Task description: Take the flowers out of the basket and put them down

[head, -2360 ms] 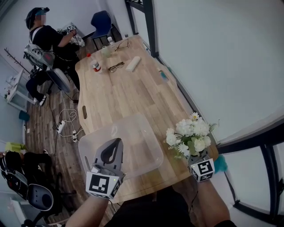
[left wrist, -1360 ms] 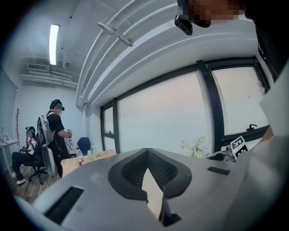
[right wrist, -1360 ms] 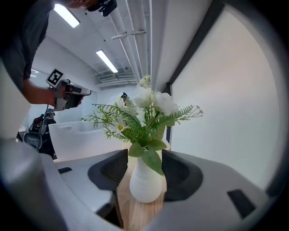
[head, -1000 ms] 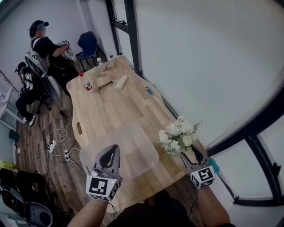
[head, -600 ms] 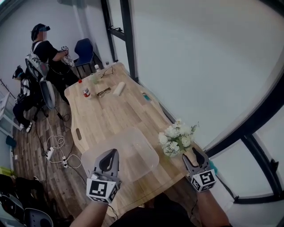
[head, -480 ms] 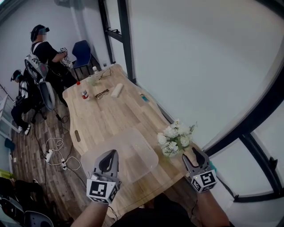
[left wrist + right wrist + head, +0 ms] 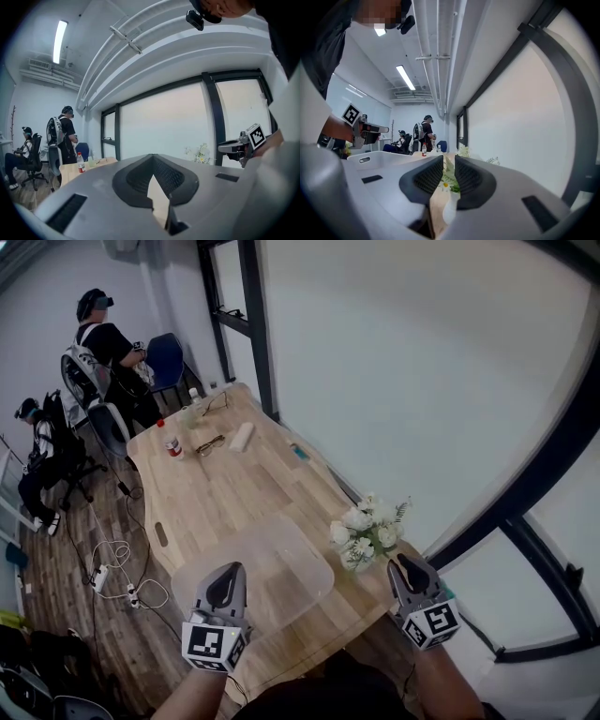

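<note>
Jaws on the right gripper (image 7: 404, 564) have just narrowed with nothing between them, flowers (image 7: 367, 529) upright just ahead on the worktop (image 7: 234, 486); left gripper (image 7: 230, 574) clenched, farther off.

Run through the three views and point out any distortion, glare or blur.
Head view: fisheye bends the window frame into an arc; the flowers stay sharp. Left gripper view: black vignette all round, and the ceiling light glares white. Right gripper view: same vignette; the window pane is washed out pale.
</note>
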A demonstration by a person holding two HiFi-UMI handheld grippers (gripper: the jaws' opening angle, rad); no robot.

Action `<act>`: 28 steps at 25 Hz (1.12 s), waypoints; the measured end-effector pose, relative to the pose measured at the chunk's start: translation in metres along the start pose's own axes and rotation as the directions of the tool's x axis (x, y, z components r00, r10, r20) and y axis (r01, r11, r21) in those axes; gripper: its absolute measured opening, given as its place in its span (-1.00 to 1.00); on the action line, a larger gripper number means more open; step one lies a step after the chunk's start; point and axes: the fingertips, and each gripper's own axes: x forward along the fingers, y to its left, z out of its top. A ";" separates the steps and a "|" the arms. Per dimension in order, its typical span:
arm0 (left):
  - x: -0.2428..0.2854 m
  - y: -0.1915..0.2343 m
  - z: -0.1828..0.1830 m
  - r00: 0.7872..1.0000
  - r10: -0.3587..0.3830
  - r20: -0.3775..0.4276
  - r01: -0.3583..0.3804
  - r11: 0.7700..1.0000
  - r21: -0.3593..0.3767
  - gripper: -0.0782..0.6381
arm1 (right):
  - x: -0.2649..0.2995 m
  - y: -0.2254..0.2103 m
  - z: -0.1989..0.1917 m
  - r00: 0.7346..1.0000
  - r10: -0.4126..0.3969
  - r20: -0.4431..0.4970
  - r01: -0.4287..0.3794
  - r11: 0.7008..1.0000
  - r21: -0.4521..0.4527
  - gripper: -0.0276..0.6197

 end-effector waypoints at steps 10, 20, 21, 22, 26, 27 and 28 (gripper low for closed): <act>-0.009 0.001 -0.020 1.000 0.012 -0.029 -0.012 1.000 -0.012 -0.77 | -0.002 0.001 -0.001 1.000 -0.013 -0.023 0.013 1.000 -0.023 -0.84; -0.009 0.001 -0.012 1.000 0.011 -0.021 -0.011 1.000 0.000 -0.77 | 0.002 0.004 -0.001 1.000 0.000 -0.016 -0.001 1.000 -0.022 -0.85; -0.009 0.001 -0.012 1.000 0.010 -0.020 -0.010 1.000 0.001 -0.77 | 0.002 0.004 0.000 1.000 0.002 -0.015 -0.002 1.000 -0.023 -0.85; -0.009 0.000 -0.011 1.000 0.009 -0.019 -0.009 1.000 0.001 -0.77 | 0.002 0.004 0.001 1.000 0.002 -0.013 -0.003 1.000 -0.024 -0.85; -0.008 -0.003 -0.010 1.000 0.005 -0.017 -0.005 1.000 0.002 -0.77 | 0.001 0.002 0.004 1.000 0.000 -0.019 -0.001 0.999 -0.033 -0.85; -0.008 -0.004 -0.010 1.000 0.005 -0.016 -0.005 1.000 0.003 -0.77 | 0.001 0.002 0.006 1.000 -0.002 -0.027 0.001 0.999 -0.041 -0.85; -0.008 -0.004 -0.009 1.000 0.005 -0.015 -0.005 1.000 0.003 -0.77 | 0.001 0.001 0.007 0.999 -0.003 -0.032 0.002 0.999 -0.048 -0.85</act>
